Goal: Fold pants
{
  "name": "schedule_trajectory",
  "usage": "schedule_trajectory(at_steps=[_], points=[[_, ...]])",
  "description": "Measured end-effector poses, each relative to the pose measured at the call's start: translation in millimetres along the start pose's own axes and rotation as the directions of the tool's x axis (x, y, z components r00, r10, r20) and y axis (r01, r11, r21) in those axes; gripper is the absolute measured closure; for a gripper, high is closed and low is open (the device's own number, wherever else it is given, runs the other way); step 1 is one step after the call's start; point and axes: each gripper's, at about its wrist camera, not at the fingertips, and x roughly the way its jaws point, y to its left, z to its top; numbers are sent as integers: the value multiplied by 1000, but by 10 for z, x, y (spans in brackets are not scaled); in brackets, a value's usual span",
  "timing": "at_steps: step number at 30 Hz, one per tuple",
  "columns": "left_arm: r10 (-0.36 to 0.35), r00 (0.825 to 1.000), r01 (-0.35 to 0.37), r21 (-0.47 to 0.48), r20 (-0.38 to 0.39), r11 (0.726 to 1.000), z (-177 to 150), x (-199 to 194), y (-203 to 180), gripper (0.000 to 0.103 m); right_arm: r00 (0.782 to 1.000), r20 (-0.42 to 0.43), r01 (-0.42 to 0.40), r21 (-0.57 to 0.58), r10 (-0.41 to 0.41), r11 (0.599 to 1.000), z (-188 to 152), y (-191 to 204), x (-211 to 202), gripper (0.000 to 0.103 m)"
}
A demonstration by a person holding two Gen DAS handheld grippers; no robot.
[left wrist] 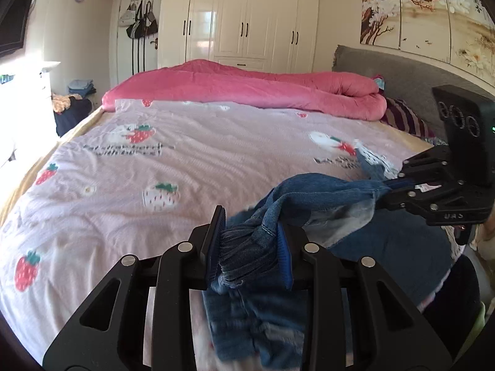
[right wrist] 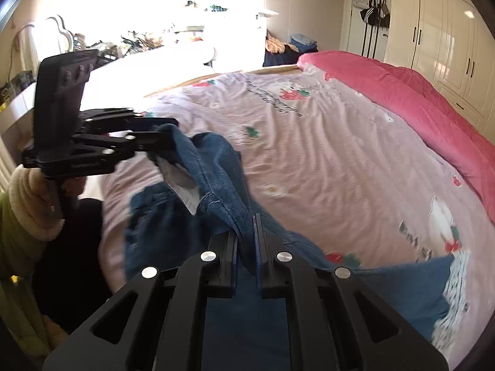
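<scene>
A pair of blue denim pants (left wrist: pixel 324 194) hangs in the air between both grippers, over the near side of the bed. In the left wrist view my left gripper (left wrist: pixel 250 227) is shut on a bunched fold of denim, and more fabric sags below its fingers. My right gripper (left wrist: pixel 386 187) comes in from the right, shut on another part of the pants. In the right wrist view the right gripper (right wrist: pixel 246 232) pinches a thin denim edge of the pants (right wrist: pixel 216 167), while the left gripper (right wrist: pixel 171 128) holds the cloth at the left. A white patterned cuff (right wrist: pixel 458 296) trails on the sheet.
The bed has a pink strawberry-print sheet (left wrist: pixel 185 160) with a rolled pink quilt (left wrist: pixel 247 86) along its far side. A grey headboard (left wrist: pixel 386 65) and a striped pillow (left wrist: pixel 405 117) are at the right. White wardrobes (left wrist: pixel 247 21) stand behind. A person's fleece sleeve (right wrist: pixel 31 204) shows under the left gripper.
</scene>
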Motion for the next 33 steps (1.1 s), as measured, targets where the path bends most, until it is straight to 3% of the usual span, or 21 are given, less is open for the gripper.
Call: schedule_trajectory(at_steps=[11,16,27,33], points=[[29,992,-24,44,-125,999,-631,-202,-197,79,998,-47,-21,172,30,985,-669,534,153,95],[47,993,-42,52,-110,998,-661,-310,-251,79,998,-52,-24,186,34,982,-760,676,180,90],[36,984,-35,11,-177,999,-794,-254,-230,75,997,-74,2,234,15,972,-938,725,307,89],[47,985,-44,19,-167,999,-754,-336,-273,68,997,-58,-30,248,46,968,-949,763,245,69]])
